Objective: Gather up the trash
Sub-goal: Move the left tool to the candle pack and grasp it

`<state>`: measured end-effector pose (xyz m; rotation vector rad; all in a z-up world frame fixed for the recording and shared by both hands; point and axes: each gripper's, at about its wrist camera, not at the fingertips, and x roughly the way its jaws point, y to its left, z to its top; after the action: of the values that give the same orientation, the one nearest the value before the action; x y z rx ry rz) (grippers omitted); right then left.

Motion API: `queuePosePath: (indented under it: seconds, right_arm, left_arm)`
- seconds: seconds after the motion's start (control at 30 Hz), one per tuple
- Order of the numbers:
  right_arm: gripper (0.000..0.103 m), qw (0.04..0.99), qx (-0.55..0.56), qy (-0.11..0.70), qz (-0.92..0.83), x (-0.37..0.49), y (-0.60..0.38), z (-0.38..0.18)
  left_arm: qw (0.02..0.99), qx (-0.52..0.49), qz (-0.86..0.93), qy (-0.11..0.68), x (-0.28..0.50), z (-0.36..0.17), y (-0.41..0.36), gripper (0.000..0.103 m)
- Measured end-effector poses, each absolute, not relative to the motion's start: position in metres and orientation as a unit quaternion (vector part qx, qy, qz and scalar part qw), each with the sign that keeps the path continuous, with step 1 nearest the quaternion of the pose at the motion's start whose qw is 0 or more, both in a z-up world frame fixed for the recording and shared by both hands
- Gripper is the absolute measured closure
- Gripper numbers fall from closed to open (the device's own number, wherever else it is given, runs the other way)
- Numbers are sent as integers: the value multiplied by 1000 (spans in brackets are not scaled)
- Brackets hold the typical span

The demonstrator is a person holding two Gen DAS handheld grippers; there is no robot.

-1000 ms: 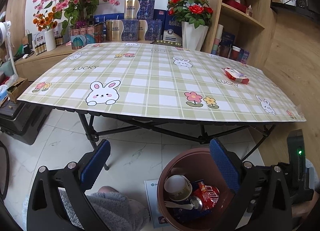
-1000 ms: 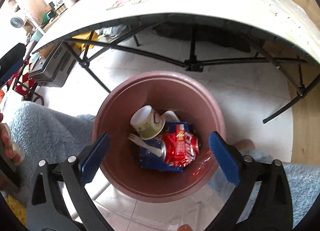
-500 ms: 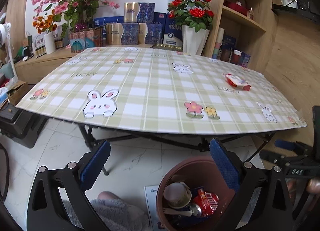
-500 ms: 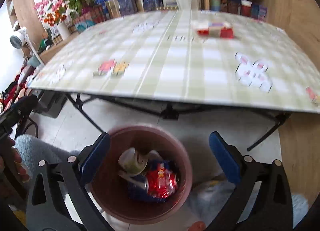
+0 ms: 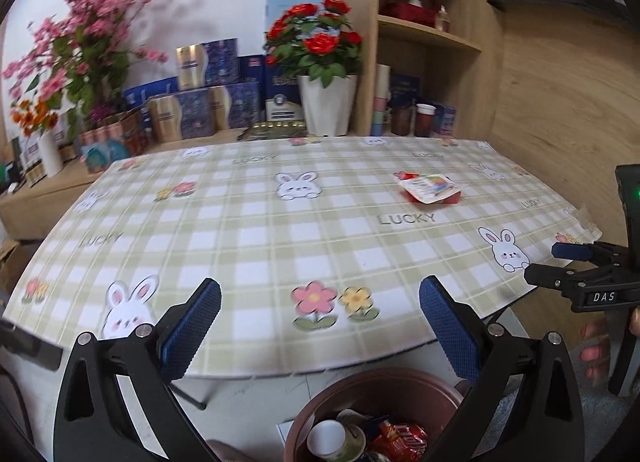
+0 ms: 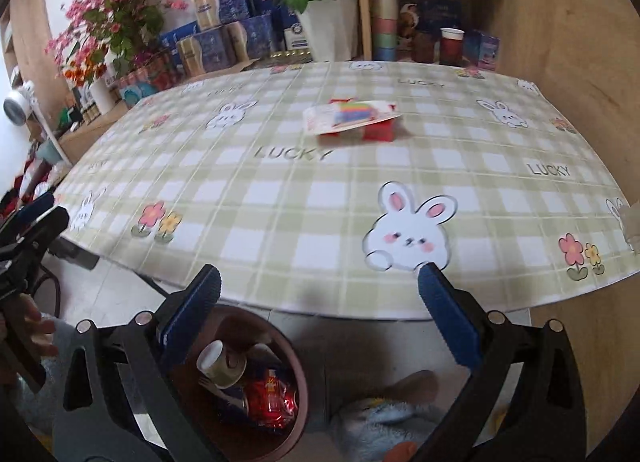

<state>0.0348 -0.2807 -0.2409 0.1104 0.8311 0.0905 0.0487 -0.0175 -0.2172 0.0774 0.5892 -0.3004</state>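
Both grippers, left gripper (image 5: 320, 326) and right gripper (image 6: 320, 302), hang spread and empty above the brown bin (image 6: 296, 374) on the floor. Beyond the bin, a red snack packet (image 6: 352, 120) lies far across the checked tabletop (image 6: 320, 190).

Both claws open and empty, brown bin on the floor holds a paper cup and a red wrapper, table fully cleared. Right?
Not quite: the green checked table is not cleared. The right wrist view shows a flat red and white snack packet lying on it. The rest holds: the left claw and right claw are open and empty, and the brown round bin holds the paper cup and red wrapper.
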Motion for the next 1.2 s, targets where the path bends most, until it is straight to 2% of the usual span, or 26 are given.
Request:
queuePosePath:
  seconds: [0.4, 0.6, 0.67, 0.73, 1.0, 1.1, 1.2]
  right_arm:
    - [6, 903, 65, 424, 2, 70, -339, -250]
    - [6, 898, 70, 435, -12, 88, -359, -257]
    - [6, 896, 80, 436, -13, 91, -366, -259]
    - [6, 893, 95, 439, -14, 96, -372, -261]
    - [6, 890, 120, 439, -17, 102, -390, -264]
    - [6, 889, 135, 438, -15, 103, -397, -265]
    - [6, 888, 136, 438, -12, 103, -400, -266]
  left_arm:
    - [907, 92, -248, 328, 136, -220, -122, 6]
    - [883, 153, -293, 332, 177, -225, -186, 6]
    - [874, 190, -308, 323, 189, -230, -208, 17]
    - [859, 238, -315, 326, 204, -240, -227, 22]
    - [818, 362, -330, 302, 228, -266, -266, 22]
    - [809, 367, -332, 317, 244, -272, -271, 24]
    - [802, 350, -345, 339, 258, -273, -271, 35]
